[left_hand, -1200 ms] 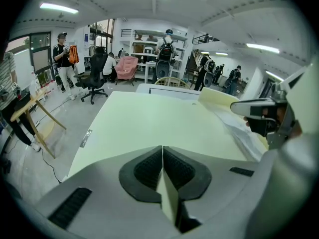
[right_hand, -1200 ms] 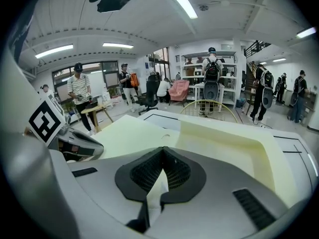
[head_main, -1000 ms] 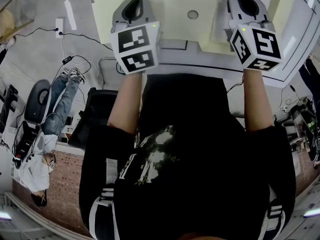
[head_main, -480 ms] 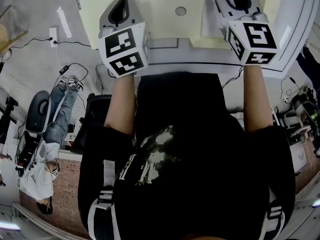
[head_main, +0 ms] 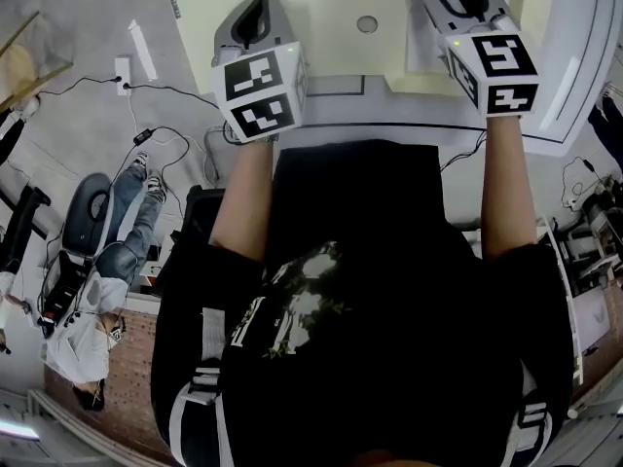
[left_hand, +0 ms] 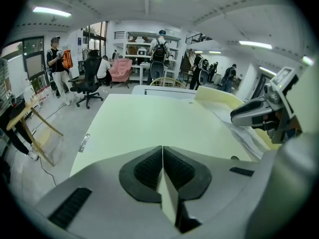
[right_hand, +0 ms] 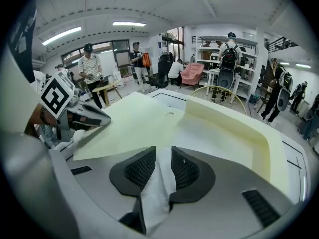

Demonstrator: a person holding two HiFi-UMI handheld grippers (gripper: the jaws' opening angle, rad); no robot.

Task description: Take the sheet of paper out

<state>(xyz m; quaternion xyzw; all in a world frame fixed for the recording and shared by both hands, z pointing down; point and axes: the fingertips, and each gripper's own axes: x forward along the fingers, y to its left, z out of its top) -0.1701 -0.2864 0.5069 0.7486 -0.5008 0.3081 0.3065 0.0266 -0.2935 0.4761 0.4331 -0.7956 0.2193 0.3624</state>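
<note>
The left gripper (left_hand: 163, 150) is pressing its fingers together on the near edge of the large pale yellow sheet (left_hand: 149, 118), which is spreading flat ahead. The right gripper (right_hand: 163, 152) is pinching the thin white crumpled sheet of paper (right_hand: 158, 188), which is lying between the yellow sheet's right edge and the raised pale yellow foam rim (right_hand: 234, 123). The grippers are hanging well apart over the white table (head_main: 389, 105).
</note>
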